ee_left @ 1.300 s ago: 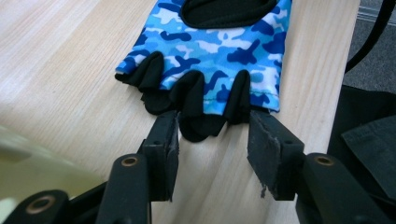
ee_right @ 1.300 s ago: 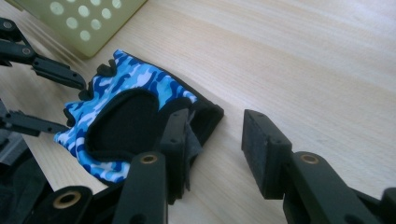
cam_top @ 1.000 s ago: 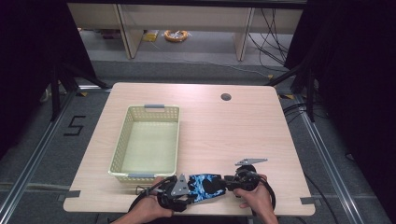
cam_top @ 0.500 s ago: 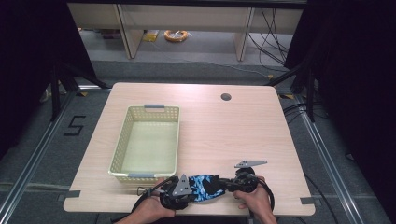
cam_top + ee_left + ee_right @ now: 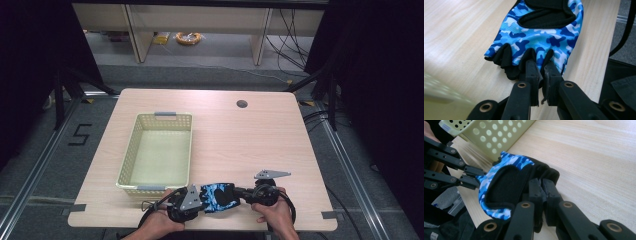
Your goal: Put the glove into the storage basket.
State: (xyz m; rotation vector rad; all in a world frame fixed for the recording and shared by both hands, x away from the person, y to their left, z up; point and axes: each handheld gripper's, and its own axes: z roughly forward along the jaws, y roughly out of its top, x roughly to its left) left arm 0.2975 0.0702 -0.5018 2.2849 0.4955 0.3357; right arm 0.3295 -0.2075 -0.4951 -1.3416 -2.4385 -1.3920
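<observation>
A blue camouflage fingerless glove [image 5: 218,197] with black trim lies near the table's front edge, between my two grippers. My left gripper [image 5: 202,200] comes in from the left. Its jaws have just been closing and now pinch the glove's [image 5: 541,37] finger end, with fabric caught between the left gripper's [image 5: 540,72] pads. My right gripper [image 5: 239,193] comes in from the right. Its jaws have also just been closing and the right gripper [image 5: 541,187] now clamps the black cuff of the glove [image 5: 506,185]. Across the glove, the left gripper [image 5: 474,178] holds the far end.
A pale yellow perforated basket [image 5: 157,117] stands empty on the left half of the wooden table [image 5: 250,145], just behind the left gripper; its corner [image 5: 491,135] is close to the glove. A round cable hole [image 5: 242,104] lies at the back right.
Both pairs of jaws have closed onto the ends of the glove. The hands have barely shifted, and the glove stays at the front edge.
</observation>
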